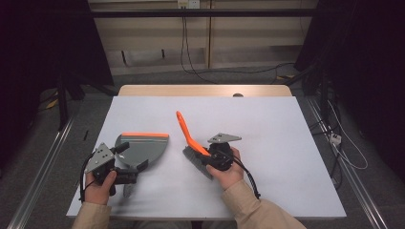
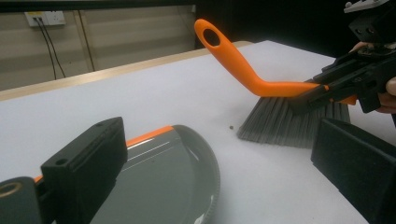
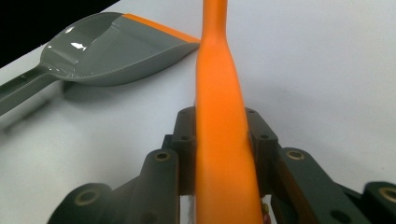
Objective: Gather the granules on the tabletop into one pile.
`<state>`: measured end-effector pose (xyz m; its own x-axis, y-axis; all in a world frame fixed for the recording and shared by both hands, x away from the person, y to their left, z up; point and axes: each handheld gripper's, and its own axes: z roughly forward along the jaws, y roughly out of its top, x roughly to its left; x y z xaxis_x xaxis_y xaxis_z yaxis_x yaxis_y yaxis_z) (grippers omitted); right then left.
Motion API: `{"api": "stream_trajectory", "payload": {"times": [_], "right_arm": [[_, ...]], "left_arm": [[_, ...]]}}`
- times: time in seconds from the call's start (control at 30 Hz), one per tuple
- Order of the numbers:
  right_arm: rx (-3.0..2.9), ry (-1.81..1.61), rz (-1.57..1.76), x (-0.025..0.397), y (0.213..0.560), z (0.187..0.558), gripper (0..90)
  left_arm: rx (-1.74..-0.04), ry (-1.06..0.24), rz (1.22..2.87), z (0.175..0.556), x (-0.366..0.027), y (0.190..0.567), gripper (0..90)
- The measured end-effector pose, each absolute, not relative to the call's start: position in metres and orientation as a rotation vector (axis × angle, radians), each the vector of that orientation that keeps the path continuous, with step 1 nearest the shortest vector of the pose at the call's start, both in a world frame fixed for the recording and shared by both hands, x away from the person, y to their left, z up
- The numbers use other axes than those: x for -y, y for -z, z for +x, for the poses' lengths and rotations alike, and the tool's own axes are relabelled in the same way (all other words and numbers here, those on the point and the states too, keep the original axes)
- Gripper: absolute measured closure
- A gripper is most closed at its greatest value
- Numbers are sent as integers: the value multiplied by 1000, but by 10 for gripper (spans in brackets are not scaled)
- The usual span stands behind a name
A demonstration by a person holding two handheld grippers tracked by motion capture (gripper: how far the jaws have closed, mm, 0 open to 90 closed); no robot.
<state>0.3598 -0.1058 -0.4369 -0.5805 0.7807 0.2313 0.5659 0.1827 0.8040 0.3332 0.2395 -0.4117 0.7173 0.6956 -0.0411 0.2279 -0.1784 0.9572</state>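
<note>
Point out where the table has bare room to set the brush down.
The right half of the table, beyond the right tool, is bare, and so is the far strip behind the dustpan and the brush. The near left is crowded: dustpan, left tool and brush sit close, with a narrow gap between.

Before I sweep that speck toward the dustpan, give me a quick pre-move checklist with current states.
1. Right gripper shut on the orange-handled grey-bristled brush: ok.
2. Left gripper gripping the grey plastic dustpan with orange lip: not ok, jaws stand open around its rear.
3. Dustpan lying on the white table: ok.
4. Small dark speck between bristles and dustpan: ok.
5. Bristles touching the table: cannot tell.
</note>
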Motion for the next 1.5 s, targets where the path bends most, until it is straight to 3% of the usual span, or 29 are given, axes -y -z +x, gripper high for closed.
{"api": "stream_trajectory", "payload": {"times": [1.03, 1.5], "right_arm": [[-2170, -1331, 1354, 124, 438, 355, 706], [-2164, -1439, 1334, 110, 424, 358, 709]], "left_arm": [[-736, -488, 1744, 333, -238, 412, 34], [-735, -488, 1747, 334, -238, 413, 34]]}}
